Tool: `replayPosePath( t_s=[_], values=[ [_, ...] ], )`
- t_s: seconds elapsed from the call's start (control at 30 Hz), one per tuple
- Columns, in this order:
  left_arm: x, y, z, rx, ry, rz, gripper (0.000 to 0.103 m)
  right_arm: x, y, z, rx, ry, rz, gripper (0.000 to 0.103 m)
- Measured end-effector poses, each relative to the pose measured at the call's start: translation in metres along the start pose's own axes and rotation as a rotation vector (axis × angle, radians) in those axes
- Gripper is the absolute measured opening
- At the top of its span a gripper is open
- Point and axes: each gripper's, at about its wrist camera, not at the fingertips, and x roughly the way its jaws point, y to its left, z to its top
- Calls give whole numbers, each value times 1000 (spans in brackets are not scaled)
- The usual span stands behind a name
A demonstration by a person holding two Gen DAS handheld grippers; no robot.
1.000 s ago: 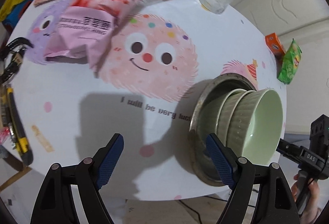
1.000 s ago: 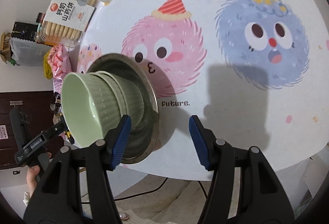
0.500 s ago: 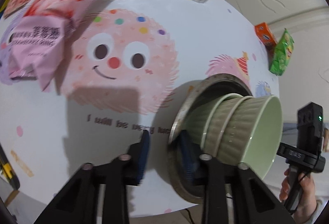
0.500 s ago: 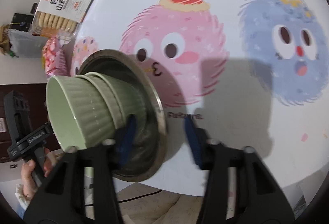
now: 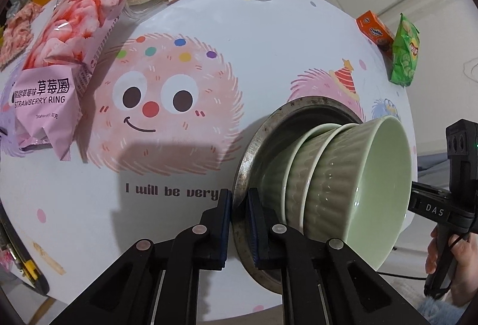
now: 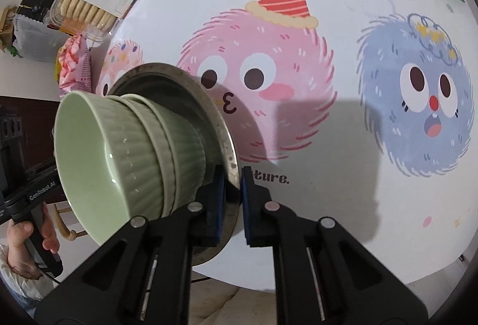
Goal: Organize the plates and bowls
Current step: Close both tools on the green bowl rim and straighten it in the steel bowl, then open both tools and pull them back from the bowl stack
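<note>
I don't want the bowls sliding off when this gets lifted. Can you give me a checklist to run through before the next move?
1. Left gripper shut on the metal plate rim: ok.
2. Right gripper shut on the rim's opposite side: ok.
3. Green bowls nested together on the plate: ok.
4. Bowls centred on the plate: cannot tell.
5. Grip depth enough to carry the load: cannot tell.

L gripper (image 5: 239,207): jaws nearly closed, pads clamped on either side of metal plate (image 5: 242,163) rim, near edge. R gripper (image 6: 233,189): same, pinching the rim from the opposite side. Both point fwd, level.
</note>
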Motion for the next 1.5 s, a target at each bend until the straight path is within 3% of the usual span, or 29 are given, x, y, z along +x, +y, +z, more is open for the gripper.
replayPosePath(
  t_s=[0.43,1.0,1.27,1.33,1.43,1.47,1.5],
  values=[
    [-1,-26,17,29,-23,6,10,-12,-10,3,5,-29,-1,13],
    [33,-79,71,53,-31,-10,10,-40,-65,52,64,-92,-40,13],
    [37,-81,71,44,-33,0,11,-37,-72,54,70,-82,-50,15],
    [29,-84,70,60,-68,31,15,-39,-72,52,75,-96,-44,19],
    [16,-82,67,68,-101,67,43,-49,-69,46,67,-122,-57,28],
    [12,-81,66,64,-110,74,57,-51,-67,43,66,-125,-68,39],
    [6,-79,64,60,-125,79,62,-54,-67,39,67,-134,-74,53]
  ],
)
